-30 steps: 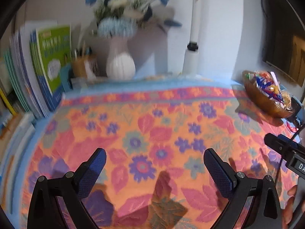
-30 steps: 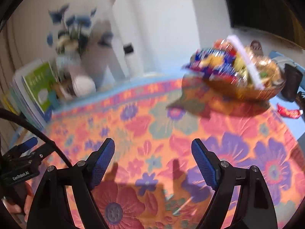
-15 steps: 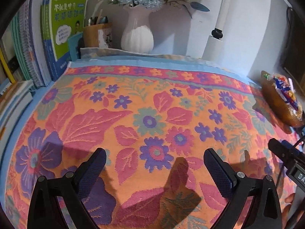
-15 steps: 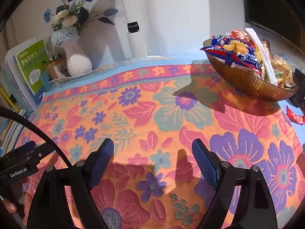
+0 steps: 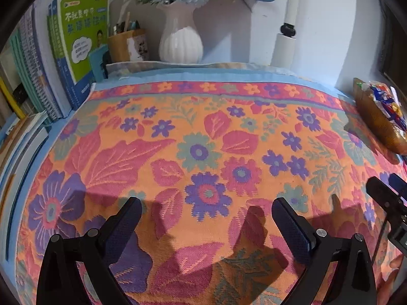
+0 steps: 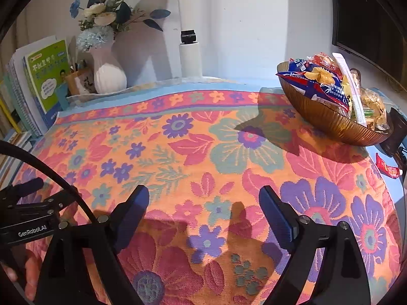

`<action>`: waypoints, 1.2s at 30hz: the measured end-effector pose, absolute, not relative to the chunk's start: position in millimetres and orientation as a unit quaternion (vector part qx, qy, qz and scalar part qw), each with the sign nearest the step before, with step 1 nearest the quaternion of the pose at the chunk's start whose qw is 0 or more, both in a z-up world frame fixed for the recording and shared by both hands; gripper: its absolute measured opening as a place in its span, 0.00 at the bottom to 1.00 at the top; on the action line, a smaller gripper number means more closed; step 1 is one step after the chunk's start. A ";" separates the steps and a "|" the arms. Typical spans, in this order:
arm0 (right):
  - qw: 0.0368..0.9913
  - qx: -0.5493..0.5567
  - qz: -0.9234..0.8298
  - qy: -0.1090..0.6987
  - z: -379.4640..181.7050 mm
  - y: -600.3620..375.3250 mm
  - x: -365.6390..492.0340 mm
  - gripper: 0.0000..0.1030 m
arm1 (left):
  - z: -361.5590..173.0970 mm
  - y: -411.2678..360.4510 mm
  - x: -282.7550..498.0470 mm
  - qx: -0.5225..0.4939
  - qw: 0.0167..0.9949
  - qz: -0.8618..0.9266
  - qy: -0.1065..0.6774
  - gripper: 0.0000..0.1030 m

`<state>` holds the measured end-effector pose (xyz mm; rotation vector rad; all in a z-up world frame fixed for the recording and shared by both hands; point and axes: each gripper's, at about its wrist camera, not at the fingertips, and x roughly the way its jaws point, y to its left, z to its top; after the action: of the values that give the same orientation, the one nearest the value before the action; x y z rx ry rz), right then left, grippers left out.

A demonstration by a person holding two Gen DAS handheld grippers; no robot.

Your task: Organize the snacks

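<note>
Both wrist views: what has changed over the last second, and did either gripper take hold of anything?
Both views shifted, so both grippers moved: the vase and books sit higher and larger in the left view, and the snack bowl is sharp, not blurred, in the right. Nothing was grasped or released: left gripper and right gripper remain open and empty. The bowl and red packet kept their places on the floral cloth.

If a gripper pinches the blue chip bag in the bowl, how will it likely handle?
The blue chip bag looks like thin glossy film, so it may crinkle, flex and slip between the pads. It appears puffy, so it is probably light for its size. It lies among other packets heaped in the bowl, so lifting it could drag neighbours out over the rim.
</note>
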<state>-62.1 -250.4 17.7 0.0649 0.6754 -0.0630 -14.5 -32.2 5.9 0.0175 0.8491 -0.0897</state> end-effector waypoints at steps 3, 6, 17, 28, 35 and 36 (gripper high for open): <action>0.943 0.026 -0.033 0.329 18.0 -248.6 -62.8 0.86 | 7.1 -31.8 -16.8 0.008 0.914 -0.040 0.404 0.98; 0.944 0.021 -0.035 0.328 18.2 -247.2 -63.1 0.87 | 8.1 -32.0 -18.5 0.010 0.916 -0.036 0.398 0.98; 0.943 0.021 -0.036 0.329 17.8 -250.0 -62.5 0.87 | 9.7 -42.2 -22.7 0.046 0.919 -0.036 0.389 0.98; 0.943 0.020 -0.029 0.330 17.3 -249.5 -62.9 0.89 | 10.0 -42.9 -23.5 0.050 0.920 -0.031 0.387 0.98; 0.943 0.024 -0.029 0.331 17.5 -250.0 -62.6 0.94 | 9.8 -43.8 -23.6 0.049 0.920 -0.033 0.387 0.98; 0.943 0.023 -0.029 0.331 17.6 -249.8 -62.5 0.94 | 9.8 -43.5 -23.5 0.047 0.920 -0.034 0.387 0.98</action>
<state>-62.5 -249.8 17.6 0.0476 0.6745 -0.0601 -23.5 -43.5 9.8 0.0963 0.7961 -0.0699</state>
